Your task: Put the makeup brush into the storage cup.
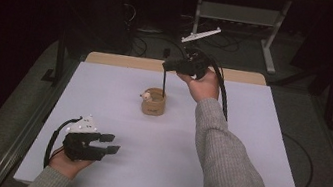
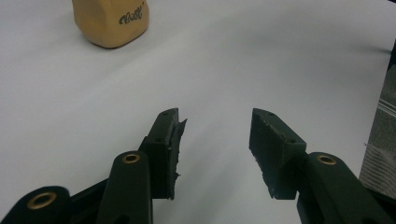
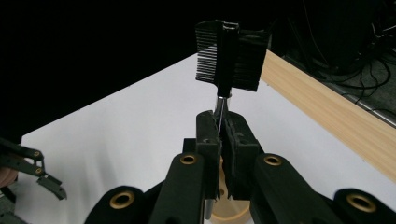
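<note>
Right gripper (image 3: 222, 122): jaws clamped together on the thin metal stem of a small black brush (image 3: 231, 56), which carries a fine-toothed comb on one side of its head and bristles on the other. In the right gripper view the head stands clear above the jaw tips, and the stem runs down between the pads toward a tan cup (image 3: 229, 205) partly hidden below the jaws. In the high view the right gripper (image 1: 168, 66) is held above the table at its far side, with the dark handle hanging straight down from it into the tan cup (image 1: 154, 102). Whether the handle touches the cup cannot be told.

Left gripper (image 2: 215, 140): jaws apart, nothing between them, pads worn and ragged at the edges. In the high view the left gripper (image 1: 108, 143) sits low at the near left of the white table (image 1: 246, 151), well apart from the cup. Its own view shows the cup (image 2: 112, 21) ahead, dark lettering on its side.

A small pale object (image 1: 146, 95) rests at the cup's rim; its nature cannot be told. A wooden strip (image 1: 124, 60) borders the far edge of the table.
</note>
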